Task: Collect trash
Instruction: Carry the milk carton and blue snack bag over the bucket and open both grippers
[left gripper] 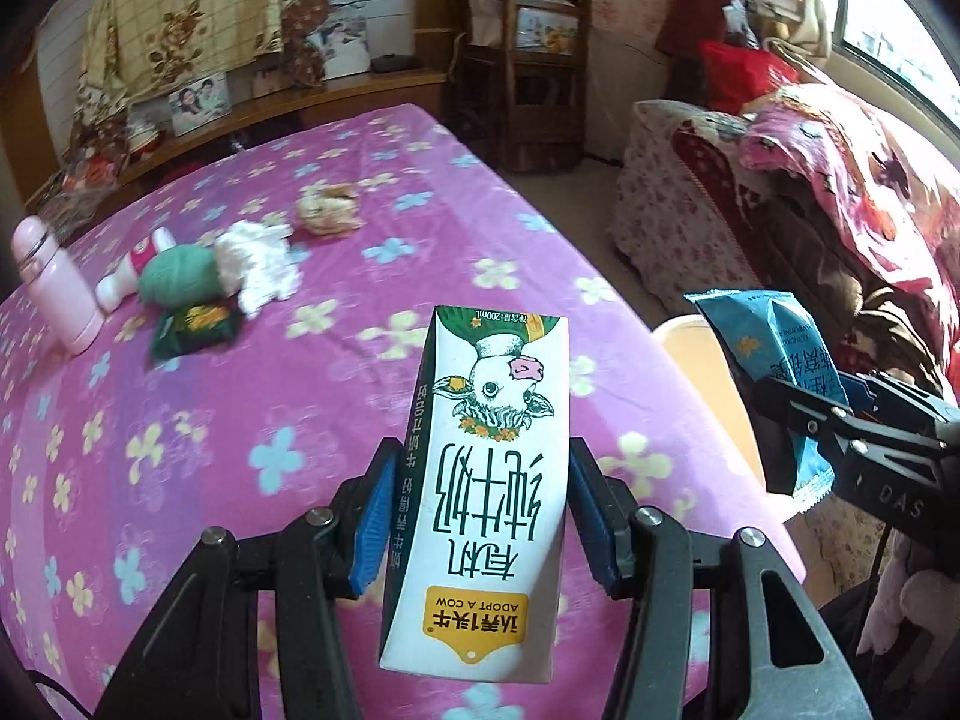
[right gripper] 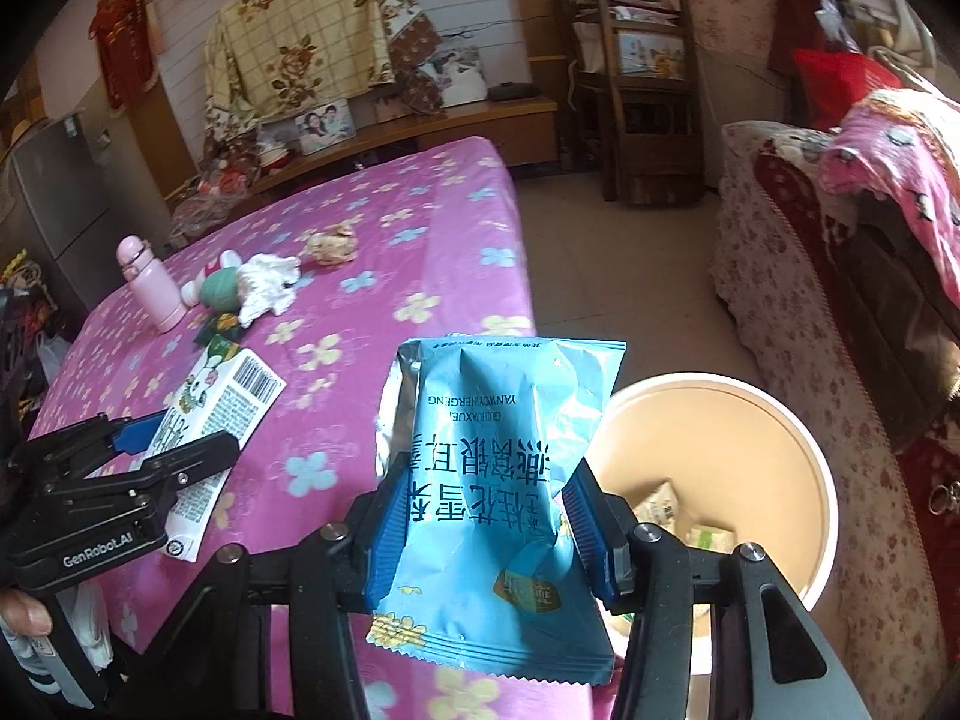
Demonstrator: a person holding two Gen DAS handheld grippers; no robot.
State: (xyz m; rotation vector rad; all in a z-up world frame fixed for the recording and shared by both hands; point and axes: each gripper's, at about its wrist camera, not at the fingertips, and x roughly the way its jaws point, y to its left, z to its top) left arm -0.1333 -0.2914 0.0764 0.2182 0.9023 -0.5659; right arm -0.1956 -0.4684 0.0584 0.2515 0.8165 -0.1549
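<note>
Pink floral cloth covers the surface (left gripper: 240,420), with our cream bin (right gripper: 780,420) just beside its edge. Our left gripper (left gripper: 477,516) has its jaws clamped on an upside-down milk carton (left gripper: 492,480) above the cloth; our right gripper (right gripper: 480,534) pinches a blue snack wrapper (right gripper: 498,480) near the bin's rim.

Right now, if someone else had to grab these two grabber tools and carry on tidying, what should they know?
Left gripper: shut on the milk carton, over the pink table.
Right gripper: shut on the blue snack packet, near the bin beside the table.
Done: some wrappers lie in the bin.
Left: drop both items; then the white tissue, brown wad and green packet.
</note>
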